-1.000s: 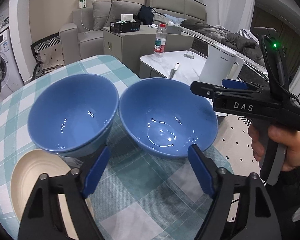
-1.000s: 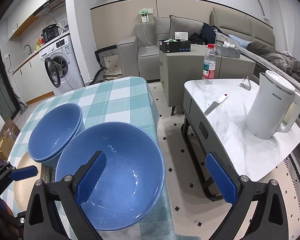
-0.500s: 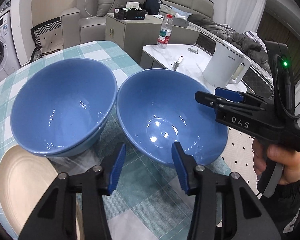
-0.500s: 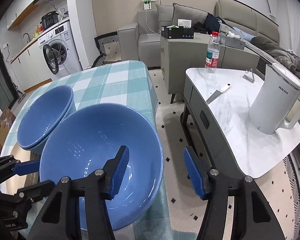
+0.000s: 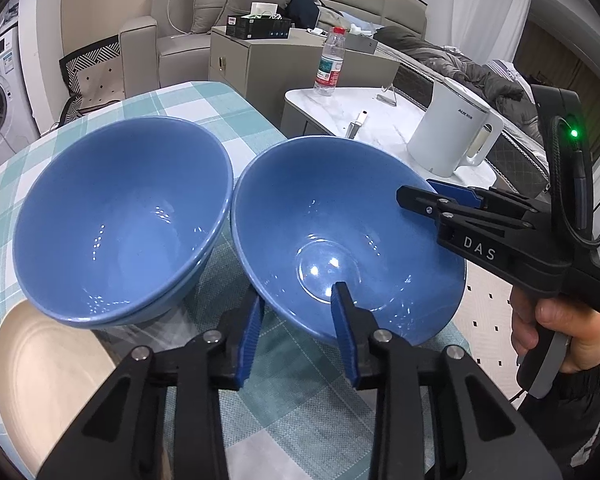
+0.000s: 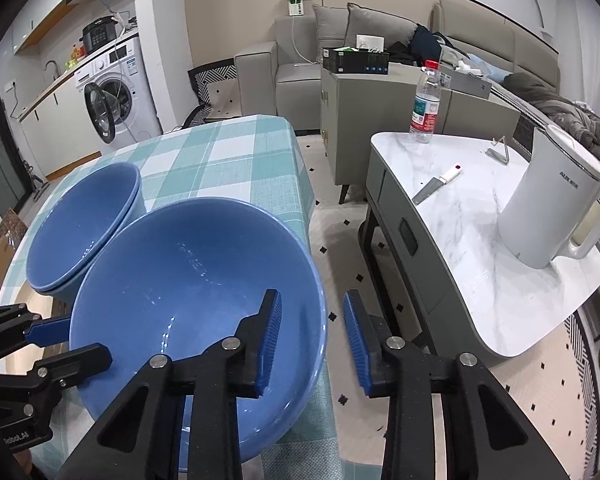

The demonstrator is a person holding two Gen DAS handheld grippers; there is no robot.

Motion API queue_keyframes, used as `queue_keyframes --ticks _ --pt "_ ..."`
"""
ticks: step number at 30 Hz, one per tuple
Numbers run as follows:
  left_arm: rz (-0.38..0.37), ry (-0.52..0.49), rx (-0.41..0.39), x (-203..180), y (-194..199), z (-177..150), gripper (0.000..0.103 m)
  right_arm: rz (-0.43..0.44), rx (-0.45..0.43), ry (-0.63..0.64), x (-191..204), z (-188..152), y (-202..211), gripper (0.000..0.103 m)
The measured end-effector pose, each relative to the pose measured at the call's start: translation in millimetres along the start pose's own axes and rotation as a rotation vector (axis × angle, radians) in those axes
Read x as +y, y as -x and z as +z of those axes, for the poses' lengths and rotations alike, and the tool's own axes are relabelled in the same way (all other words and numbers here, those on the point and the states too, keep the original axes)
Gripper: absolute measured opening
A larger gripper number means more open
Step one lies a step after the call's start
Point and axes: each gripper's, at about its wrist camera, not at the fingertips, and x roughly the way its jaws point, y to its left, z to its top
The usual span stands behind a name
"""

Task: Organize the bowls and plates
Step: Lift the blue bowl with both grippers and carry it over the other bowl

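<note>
Left wrist view: glossy blue bowl [image 5: 340,236], empty, rim pinched by L gripper [image 5: 298,322] & R gripper [image 6: 312,336], jaws just closing.

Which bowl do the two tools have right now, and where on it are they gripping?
The nearer blue bowl. Left tool straddles its near rim, right tool its right-hand rim; both have just been closing. Firm contact cannot be told.

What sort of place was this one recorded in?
Most likely a small open-plan flat: a washing machine under a kitchen counter, a sofa with cushions, and a table with a checked cloth all share one room.
</note>
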Motion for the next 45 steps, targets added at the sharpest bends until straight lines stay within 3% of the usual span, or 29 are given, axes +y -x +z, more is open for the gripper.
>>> queue_keyframes --ticks 20,45 --pt "0.032 -0.042 -0.014 -4.0 3.1 0.7 0.033 0.012 -0.009 0.028 8.0 0.1 3.6 0.032" --pt "0.038 -0.070 -0.099 -10.2 35.9 14.3 0.033 0.029 -0.156 0.006 6.9 6.8 62.9 0.032"
